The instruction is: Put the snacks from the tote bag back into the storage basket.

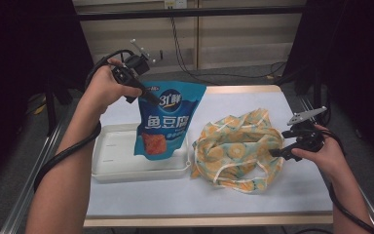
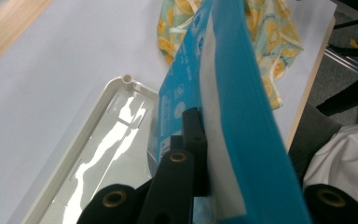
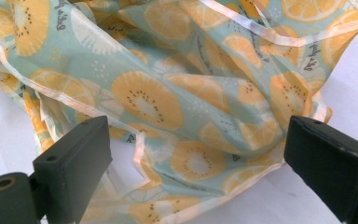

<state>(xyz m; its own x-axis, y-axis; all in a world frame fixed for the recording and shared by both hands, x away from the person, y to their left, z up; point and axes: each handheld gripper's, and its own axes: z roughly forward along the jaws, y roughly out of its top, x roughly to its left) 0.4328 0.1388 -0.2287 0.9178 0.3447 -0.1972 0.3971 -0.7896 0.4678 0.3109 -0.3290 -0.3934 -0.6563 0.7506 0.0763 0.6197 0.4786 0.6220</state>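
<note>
Table (image 1: 126,195): white top with a wooden edge; it carries the tray at left and the fabric bag at right.
Fabric bag (image 1: 238,146): crumpled, pale green with an orange citrus print and cream trim; lies right of centre, just beside the tray's right rim.
Tray (image 1: 108,161): white plastic, shallow, rectangular; sits at the left near part of the table.
Snack pouch (image 1: 168,119): blue, printed with white characters and a red picture; hangs upright over the tray's right half, its lower edge down inside the tray, whether resting on the tray floor I cannot tell.
Left gripper (image 1: 152,98): held in the left hand (image 1: 104,87), far left; jaws clamped together on the pouch's top seal, seen edge-on in the left gripper view.
Right gripper (image 1: 276,152): held in the right hand (image 1: 324,153) at the right edge; jaws stand well apart, one on each side of the bag's near-right hem, gripping nothing.
</note>
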